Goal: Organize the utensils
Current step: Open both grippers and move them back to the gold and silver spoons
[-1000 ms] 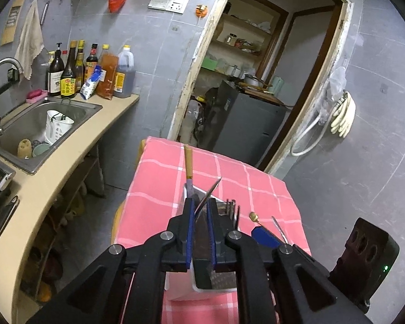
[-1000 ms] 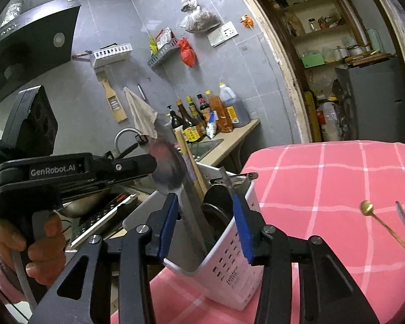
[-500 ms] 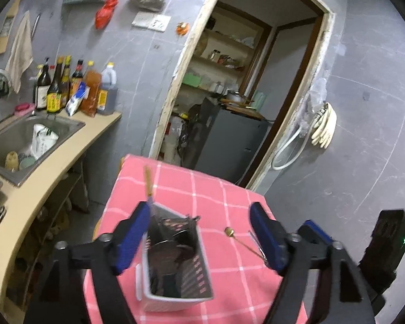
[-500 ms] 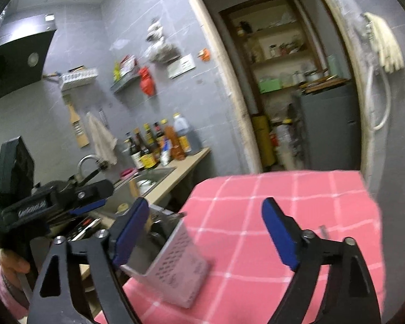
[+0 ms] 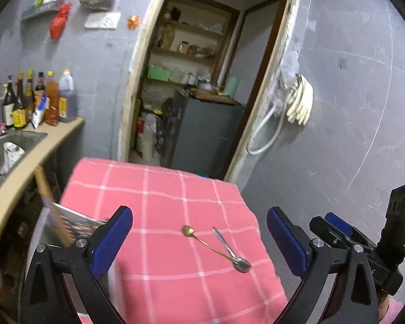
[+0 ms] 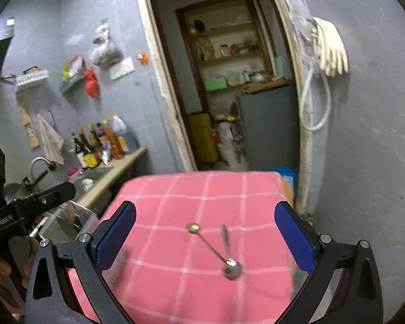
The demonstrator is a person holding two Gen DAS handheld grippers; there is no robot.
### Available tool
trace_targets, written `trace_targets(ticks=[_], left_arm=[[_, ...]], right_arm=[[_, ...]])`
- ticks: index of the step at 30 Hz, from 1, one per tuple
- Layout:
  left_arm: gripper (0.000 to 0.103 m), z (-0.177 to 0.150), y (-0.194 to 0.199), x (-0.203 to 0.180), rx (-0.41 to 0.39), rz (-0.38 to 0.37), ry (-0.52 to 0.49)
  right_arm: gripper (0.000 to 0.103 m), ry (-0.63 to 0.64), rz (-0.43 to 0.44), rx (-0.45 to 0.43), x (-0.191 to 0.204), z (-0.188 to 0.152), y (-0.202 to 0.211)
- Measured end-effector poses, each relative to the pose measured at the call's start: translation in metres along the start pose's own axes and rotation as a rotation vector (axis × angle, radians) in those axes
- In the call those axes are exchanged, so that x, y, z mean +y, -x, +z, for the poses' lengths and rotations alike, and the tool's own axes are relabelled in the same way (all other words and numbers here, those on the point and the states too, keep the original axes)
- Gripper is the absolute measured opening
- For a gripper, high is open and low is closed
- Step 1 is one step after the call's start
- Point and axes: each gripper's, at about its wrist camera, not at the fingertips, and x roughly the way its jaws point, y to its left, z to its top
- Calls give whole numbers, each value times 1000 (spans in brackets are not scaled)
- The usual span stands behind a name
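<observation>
Two spoons lie crossed on the pink checked tablecloth (image 5: 159, 189): a thin gold spoon (image 5: 202, 240) and a silver spoon (image 5: 229, 249) whose bowl is nearest me. The right wrist view shows the same gold spoon (image 6: 208, 243) and silver spoon (image 6: 226, 243). A white utensil caddy (image 5: 56, 218) with a wooden handle (image 5: 47, 199) sticking out stands at the table's left edge, partly hidden by my left finger. My left gripper (image 5: 199, 240) and right gripper (image 6: 205, 236) both hang above the cloth. Their jaws are opening wide, with nothing between the pads.
A counter with a sink (image 5: 5, 145) and several sauce bottles (image 5: 35, 102) runs along the left. Beyond the table is a doorway to a pantry with a grey cabinet (image 5: 208, 132). Pale gloves (image 5: 299, 105) hang on the right wall. The right gripper's black housing (image 5: 386, 259) sits close at right.
Both grippers were narrow over the caddy's utensils and have opened wide. Both views have swung right, so the caddy slid to the left edge and the two spoons came to the centre.
</observation>
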Motion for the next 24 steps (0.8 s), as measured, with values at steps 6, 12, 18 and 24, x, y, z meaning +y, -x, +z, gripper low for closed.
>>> trace_targets(ticks=[6, 12, 18, 24], left_arm=[[100, -12, -45, -16, 101, 19, 1], [100, -28, -100, -15, 231, 86, 49], [100, -41, -155, 6, 356, 123, 139], [96, -61, -196, 30, 436, 175, 208]], right_arm=[[101, -9, -40, 130, -41, -14, -38], [101, 8, -51, 249, -68, -35, -84], [101, 63, -16, 312, -67, -49, -129], [101, 138, 21, 354, -53, -58, -172]])
